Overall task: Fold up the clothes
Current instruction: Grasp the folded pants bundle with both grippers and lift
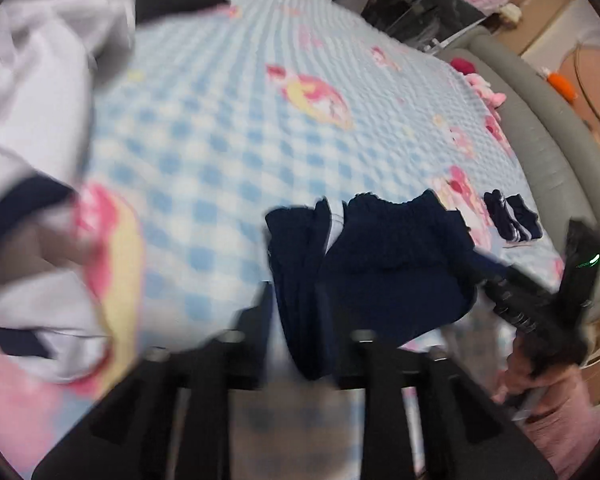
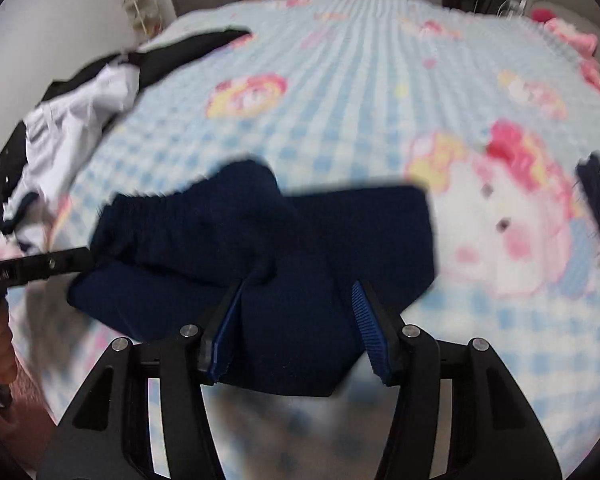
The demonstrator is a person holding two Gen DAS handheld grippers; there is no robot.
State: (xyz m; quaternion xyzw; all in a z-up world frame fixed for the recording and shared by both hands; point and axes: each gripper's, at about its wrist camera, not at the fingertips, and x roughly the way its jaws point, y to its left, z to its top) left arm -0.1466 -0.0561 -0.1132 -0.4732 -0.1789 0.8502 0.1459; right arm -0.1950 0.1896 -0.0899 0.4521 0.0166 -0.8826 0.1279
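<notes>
Navy shorts [image 2: 260, 248] with an elastic waistband lie on the blue checked bedspread [image 2: 340, 92]. My right gripper [image 2: 296, 292] is open, its blue-padded fingers on either side of the shorts' near edge. My left gripper [image 1: 296, 300] has the shorts' side edge [image 1: 300, 280] between its fingers, blurred. The shorts show in the left wrist view [image 1: 388, 256]. The left gripper also shows at the left of the right wrist view [image 2: 80, 258], at the waistband. The right gripper shows in the left wrist view [image 1: 484, 276].
A heap of white and dark clothes [image 1: 32, 92] lies at the left, also in the right wrist view [image 2: 68, 128]. A small folded navy garment [image 1: 512, 216] lies at the right. A grey padded bed edge [image 1: 540, 120] runs along the right.
</notes>
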